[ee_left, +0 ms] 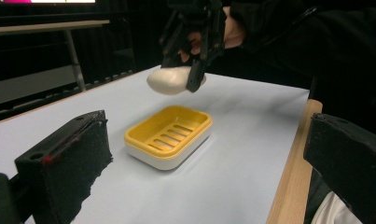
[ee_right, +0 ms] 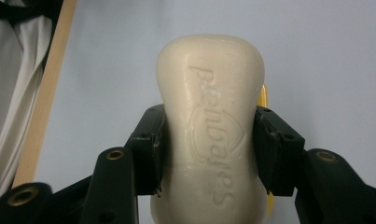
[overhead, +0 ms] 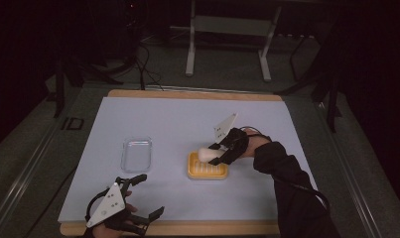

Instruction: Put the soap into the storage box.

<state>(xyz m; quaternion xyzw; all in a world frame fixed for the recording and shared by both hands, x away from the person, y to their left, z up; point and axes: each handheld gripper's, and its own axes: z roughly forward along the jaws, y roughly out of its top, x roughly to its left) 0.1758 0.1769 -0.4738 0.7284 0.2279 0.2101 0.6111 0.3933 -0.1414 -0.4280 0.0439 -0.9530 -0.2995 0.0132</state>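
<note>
A cream bar of soap (ee_right: 209, 126) with embossed lettering is clamped between the two black jaws of my right gripper (ee_right: 208, 144), which is shut on it. In the high view the soap (overhead: 206, 154) hangs just above the far end of a yellow soap dish (overhead: 207, 166) with a slotted floor and white base. The left gripper view shows the soap (ee_left: 169, 80) held in the air over the dish (ee_left: 169, 135). My left gripper (overhead: 148, 196) rests near the table's front left edge, jaws wide apart and holding nothing.
A clear plastic lid or tray (overhead: 136, 154) lies on the pale blue mat (overhead: 177, 119), left of the dish. The wooden table edge (overhead: 187, 228) runs along the front. A metal frame (overhead: 227, 44) stands on the floor beyond the table.
</note>
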